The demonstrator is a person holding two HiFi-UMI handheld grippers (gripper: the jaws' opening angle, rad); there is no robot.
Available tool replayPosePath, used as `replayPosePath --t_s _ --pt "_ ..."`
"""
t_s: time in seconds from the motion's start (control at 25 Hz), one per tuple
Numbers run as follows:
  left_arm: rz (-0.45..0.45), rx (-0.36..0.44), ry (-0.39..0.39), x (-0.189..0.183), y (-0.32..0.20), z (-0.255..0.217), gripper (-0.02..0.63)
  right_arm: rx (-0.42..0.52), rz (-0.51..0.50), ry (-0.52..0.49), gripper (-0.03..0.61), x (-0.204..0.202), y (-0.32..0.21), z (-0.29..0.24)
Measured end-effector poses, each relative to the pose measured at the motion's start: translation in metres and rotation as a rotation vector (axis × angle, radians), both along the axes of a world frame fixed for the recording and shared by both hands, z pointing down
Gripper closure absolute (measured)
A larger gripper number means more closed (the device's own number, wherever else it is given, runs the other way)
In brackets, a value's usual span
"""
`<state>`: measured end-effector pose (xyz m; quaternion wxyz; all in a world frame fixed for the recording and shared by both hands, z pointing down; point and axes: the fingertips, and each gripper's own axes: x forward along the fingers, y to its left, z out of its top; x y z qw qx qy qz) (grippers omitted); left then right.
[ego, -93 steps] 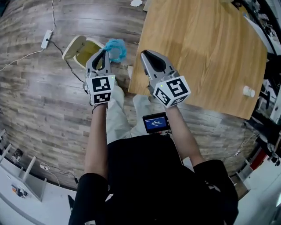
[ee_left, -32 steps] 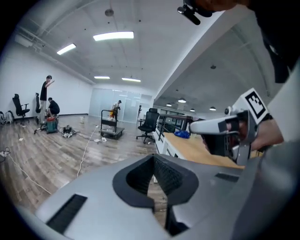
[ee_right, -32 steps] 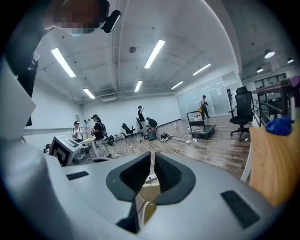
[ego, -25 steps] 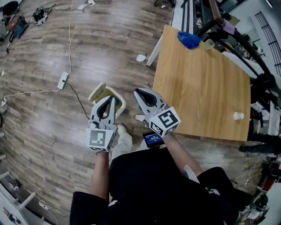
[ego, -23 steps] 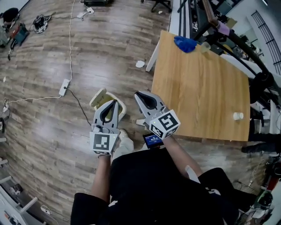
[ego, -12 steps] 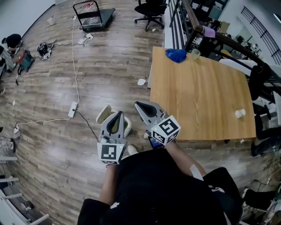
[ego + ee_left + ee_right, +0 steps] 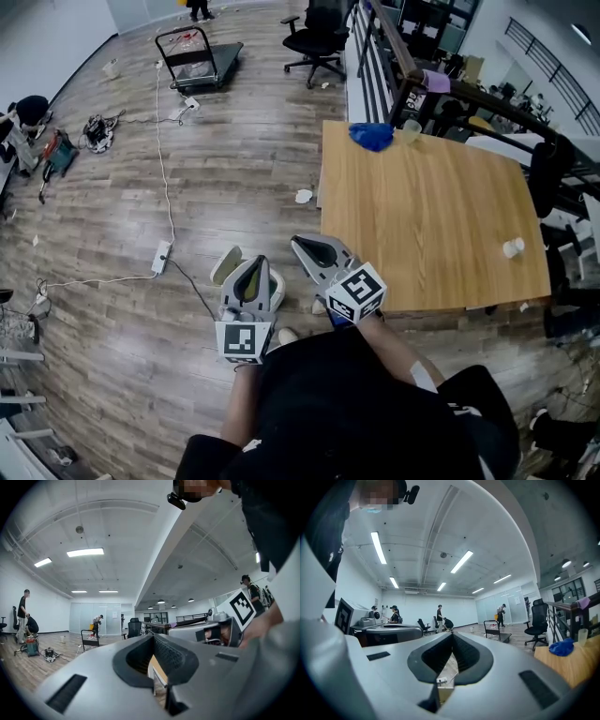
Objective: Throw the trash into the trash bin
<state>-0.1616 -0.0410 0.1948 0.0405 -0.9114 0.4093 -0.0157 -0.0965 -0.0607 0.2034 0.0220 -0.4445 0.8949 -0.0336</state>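
Note:
In the head view the cream trash bin [image 7: 226, 265] stands on the floor, mostly hidden behind my left gripper [image 7: 257, 266]. Its inside does not show. That gripper is shut and holds nothing. My right gripper [image 7: 302, 246] hangs beside the table's near corner, also shut and empty. A blue crumpled wad [image 7: 372, 137] lies at the far end of the wooden table [image 7: 422, 216]. In the left gripper view the jaws [image 7: 153, 641] meet with nothing between them. In the right gripper view the jaws [image 7: 452, 638] are likewise together, and the blue wad [image 7: 561, 647] shows at the right.
A small white cup [image 7: 512, 247] lies near the table's right edge. A white scrap [image 7: 304, 196] and a power strip [image 7: 161, 255] with its cable lie on the wood floor. A cart [image 7: 197, 47] and an office chair [image 7: 319, 33] stand far back. People stand across the room.
Both grippers have risen from the bin and stayed shut. The head view has tilted up onto more of the room. The blue trash seen at the bin earlier is out of sight.

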Motion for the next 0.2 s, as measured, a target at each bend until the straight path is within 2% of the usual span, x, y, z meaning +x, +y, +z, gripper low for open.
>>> replayPosePath --t_s 0.2 --pt "-0.013 0.002 0.022 -0.0088 -0.0013 -0.0041 0.607 -0.007 -0.005 -0.007 0.58 -0.0047 0.0008 -0.0008"
